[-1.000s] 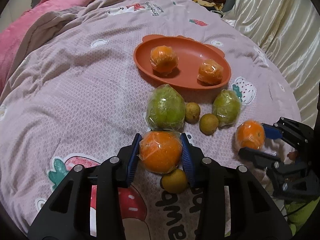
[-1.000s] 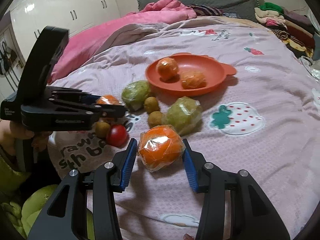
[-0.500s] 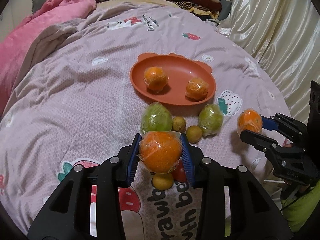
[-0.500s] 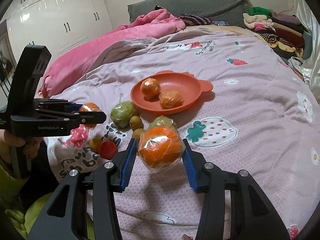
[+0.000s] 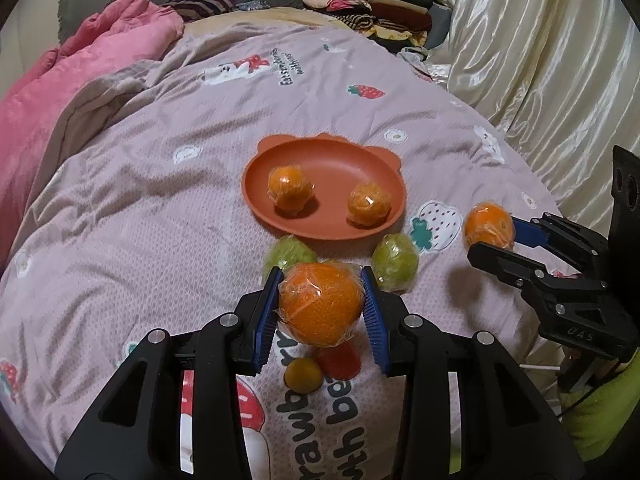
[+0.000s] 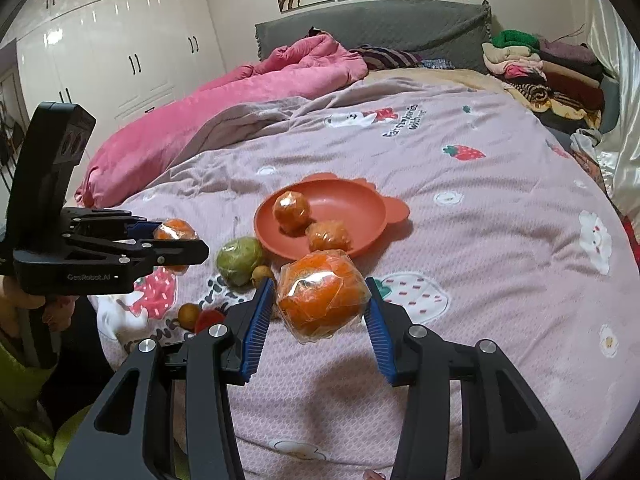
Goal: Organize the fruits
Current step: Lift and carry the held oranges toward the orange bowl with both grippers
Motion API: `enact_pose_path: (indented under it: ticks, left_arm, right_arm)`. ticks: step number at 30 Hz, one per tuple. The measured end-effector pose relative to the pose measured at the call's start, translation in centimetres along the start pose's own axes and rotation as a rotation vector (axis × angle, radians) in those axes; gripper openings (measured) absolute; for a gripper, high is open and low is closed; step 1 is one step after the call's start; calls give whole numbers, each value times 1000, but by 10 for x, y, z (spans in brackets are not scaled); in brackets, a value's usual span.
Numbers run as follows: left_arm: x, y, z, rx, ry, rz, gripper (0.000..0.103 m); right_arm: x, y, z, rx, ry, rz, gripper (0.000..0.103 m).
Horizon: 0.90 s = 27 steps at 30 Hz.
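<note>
My left gripper (image 5: 322, 306) is shut on a plastic-wrapped orange (image 5: 321, 305) and holds it above the bedspread, short of the orange plate (image 5: 332, 164). My right gripper (image 6: 322, 304) is shut on another wrapped orange (image 6: 322, 294), also raised; it shows in the left wrist view (image 5: 489, 225) to the right of the plate. The plate (image 6: 352, 200) holds two wrapped oranges (image 5: 289, 187) (image 5: 368, 209). Two wrapped green fruits (image 5: 290, 254) (image 5: 396, 262) lie just in front of the plate.
A small yellow-brown fruit (image 5: 303, 374) and a red fruit (image 5: 340, 362) lie on the bedspread below my left gripper. A pink quilt (image 6: 256, 92) is heaped at the far left. Folded clothes (image 5: 372, 4) are stacked at the head of the bed. Cream curtains (image 5: 540, 52) hang on the right.
Both grippers have risen and drawn back from the bedspread, each carrying its orange. The plate and the loose fruits look smaller and farther away.
</note>
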<state>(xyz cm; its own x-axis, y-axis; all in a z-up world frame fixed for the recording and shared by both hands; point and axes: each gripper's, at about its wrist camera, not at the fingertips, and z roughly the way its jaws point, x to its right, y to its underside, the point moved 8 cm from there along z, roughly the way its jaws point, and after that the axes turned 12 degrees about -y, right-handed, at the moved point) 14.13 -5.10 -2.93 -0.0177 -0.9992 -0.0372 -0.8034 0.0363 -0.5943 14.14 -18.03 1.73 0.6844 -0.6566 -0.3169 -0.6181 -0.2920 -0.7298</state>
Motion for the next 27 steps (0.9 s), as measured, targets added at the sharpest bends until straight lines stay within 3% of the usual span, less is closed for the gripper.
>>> enact_pose_path:
  ticks: [27]
  left_arm:
    - [13,-35,-8,53,-4,29,31]
  right_arm:
    - [14,-40,-8,48,8,-34,43]
